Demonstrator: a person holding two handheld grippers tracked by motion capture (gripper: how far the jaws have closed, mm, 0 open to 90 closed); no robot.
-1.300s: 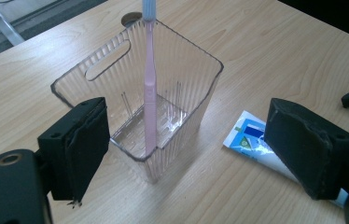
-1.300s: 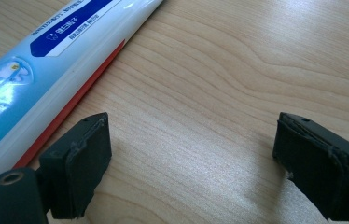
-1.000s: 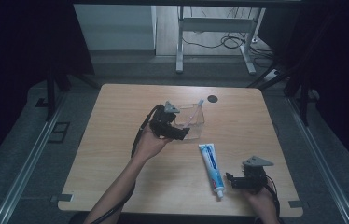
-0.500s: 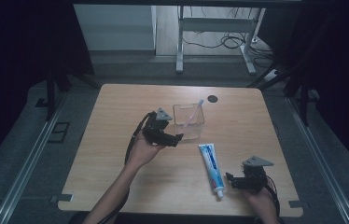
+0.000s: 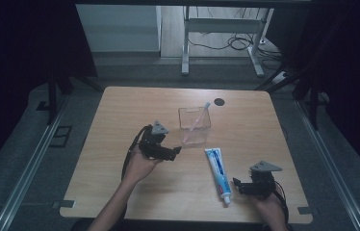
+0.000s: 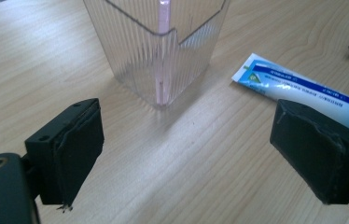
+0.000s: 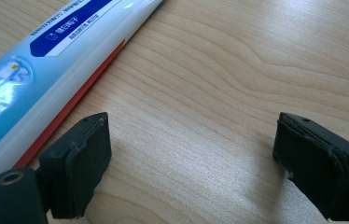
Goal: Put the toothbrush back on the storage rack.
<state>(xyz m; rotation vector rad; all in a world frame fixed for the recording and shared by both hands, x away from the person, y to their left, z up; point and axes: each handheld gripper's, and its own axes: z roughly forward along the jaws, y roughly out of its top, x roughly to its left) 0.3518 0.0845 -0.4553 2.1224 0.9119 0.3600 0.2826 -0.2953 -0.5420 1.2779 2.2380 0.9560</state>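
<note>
Since the earlier frames our left gripper (image 5: 174, 152) had drawn back from the clear cup (image 5: 195, 126) — jaws spread, empty — leaving a pink toothbrush (image 5: 193, 122) leaning inside it. Our right gripper (image 5: 237, 185) waited, jaws wide, just beside the toothpaste tube (image 5: 218, 174) on the table (image 5: 120, 110) — likely next.

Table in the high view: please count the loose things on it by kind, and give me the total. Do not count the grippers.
Clear plastic container: 1
Pink toothbrush, standing inside the container: 1
Toothpaste tube, lying flat: 1
Total: 3
</note>
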